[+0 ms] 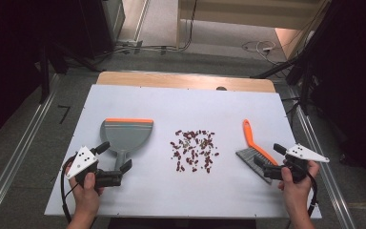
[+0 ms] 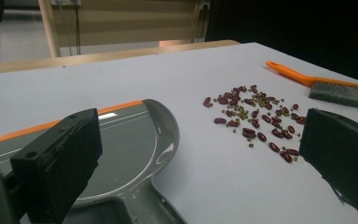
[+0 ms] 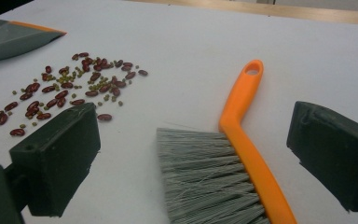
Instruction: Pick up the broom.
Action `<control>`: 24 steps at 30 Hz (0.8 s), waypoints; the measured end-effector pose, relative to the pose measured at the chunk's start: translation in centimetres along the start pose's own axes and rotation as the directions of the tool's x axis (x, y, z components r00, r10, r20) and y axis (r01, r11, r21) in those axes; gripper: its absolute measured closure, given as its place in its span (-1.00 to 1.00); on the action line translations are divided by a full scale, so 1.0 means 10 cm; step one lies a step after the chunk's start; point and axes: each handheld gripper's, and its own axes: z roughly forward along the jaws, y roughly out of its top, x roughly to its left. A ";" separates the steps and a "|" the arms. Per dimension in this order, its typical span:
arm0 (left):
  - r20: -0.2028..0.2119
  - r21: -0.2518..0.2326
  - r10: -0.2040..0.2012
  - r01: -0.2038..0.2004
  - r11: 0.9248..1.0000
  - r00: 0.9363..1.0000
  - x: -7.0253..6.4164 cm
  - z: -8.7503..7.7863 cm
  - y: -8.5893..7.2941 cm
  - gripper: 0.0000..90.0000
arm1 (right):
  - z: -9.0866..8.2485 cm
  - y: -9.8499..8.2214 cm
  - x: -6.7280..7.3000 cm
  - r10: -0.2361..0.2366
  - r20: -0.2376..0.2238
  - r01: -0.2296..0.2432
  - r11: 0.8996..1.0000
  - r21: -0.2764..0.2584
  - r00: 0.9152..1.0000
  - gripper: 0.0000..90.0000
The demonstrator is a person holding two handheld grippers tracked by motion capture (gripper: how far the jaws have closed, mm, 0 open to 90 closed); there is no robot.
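A grey dustpan (image 1: 126, 135) with an orange lip lies left of centre, handle toward me. My left gripper (image 1: 114, 156) is open with its jaws astride the dustpan's handle (image 2: 137, 207), pads clear of it. A scatter of red beans and small green ones (image 1: 194, 149) sits mid-table. An orange-handled brush (image 1: 249, 136) with grey bristles lies to the right. My right gripper (image 1: 269, 155) is open, jaws on either side of the bristle end (image 3: 205, 177) without touching. The beans (image 2: 256, 112) and brush (image 2: 335, 91) lie beyond the left gripper (image 2: 200, 133).
The white board (image 1: 138, 100) rests on a wooden table (image 1: 181, 80) with metal rails on both sides. Cables lie on the floor beyond. The dustpan (image 3: 9, 37) shows far left, past the beans (image 3: 74, 88), in the right gripper view, with the right gripper (image 3: 196, 135) nearer.
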 end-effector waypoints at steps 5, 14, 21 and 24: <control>0.009 -0.004 0.010 -0.010 1.000 1.000 -0.02 0.02 0.01 -1.00 | -0.02 0.05 0.03 0.013 -0.014 -0.013 1.000 -0.019 1.000 -1.00; 0.021 0.008 0.019 -0.019 1.000 1.000 -0.06 0.08 0.02 -1.00 | -0.03 0.39 0.10 0.000 -0.051 -0.002 1.000 -0.029 0.999 -1.00; 0.035 0.018 0.043 -0.044 0.999 0.998 -0.11 0.13 0.03 -1.00 | 0.17 0.61 0.06 0.005 -0.050 -0.003 0.999 0.050 0.999 -1.00; 0.038 0.021 0.047 -0.048 0.999 0.998 -0.12 0.14 0.03 -1.00 | 0.26 0.67 0.02 0.013 -0.023 -0.012 0.997 0.080 1.000 -1.00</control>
